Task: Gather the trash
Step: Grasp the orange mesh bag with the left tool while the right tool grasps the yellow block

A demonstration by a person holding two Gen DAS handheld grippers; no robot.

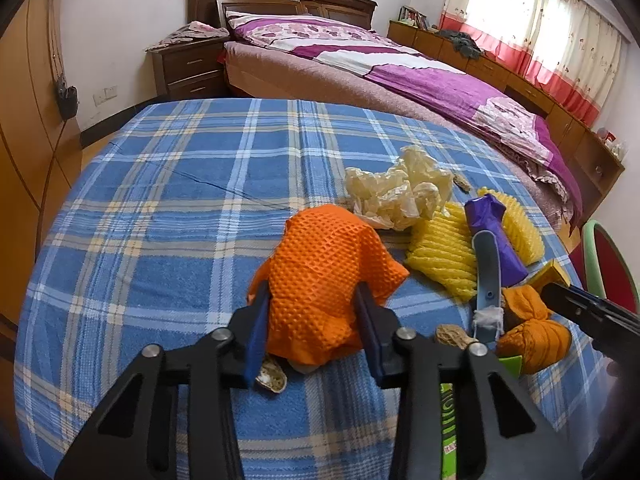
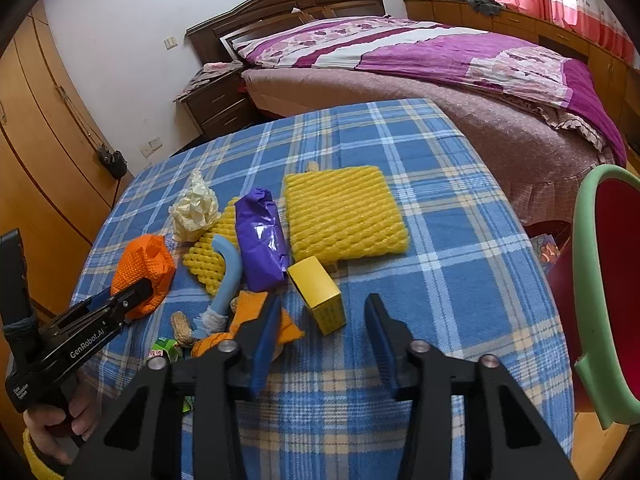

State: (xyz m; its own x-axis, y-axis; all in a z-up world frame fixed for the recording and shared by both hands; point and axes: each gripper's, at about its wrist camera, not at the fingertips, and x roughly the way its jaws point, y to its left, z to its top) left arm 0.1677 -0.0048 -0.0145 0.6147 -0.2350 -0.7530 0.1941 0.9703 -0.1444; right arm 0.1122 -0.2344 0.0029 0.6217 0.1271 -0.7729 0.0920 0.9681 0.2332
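My left gripper (image 1: 312, 300) is shut on an orange foam net (image 1: 320, 276), its fingers pressing both sides; the same net shows in the right wrist view (image 2: 146, 268). Trash lies on the blue plaid table (image 2: 440, 280): crumpled cream paper (image 2: 195, 210), a purple wrapper (image 2: 260, 240), a large yellow foam pad (image 2: 344, 216), a smaller yellow foam piece (image 2: 208, 256), a yellow box (image 2: 320, 294), a light blue curved piece (image 2: 228, 276), orange peel (image 2: 256, 320) and peanut shells (image 2: 180, 328). My right gripper (image 2: 320, 316) is open and empty, just short of the yellow box.
A red bin with a green rim (image 2: 608, 288) stands at the table's right edge. A green carton (image 2: 164, 350) lies near the front. A bed with a purple quilt (image 2: 440, 52) is behind the table. A wooden wardrobe (image 2: 36, 160) is to the left.
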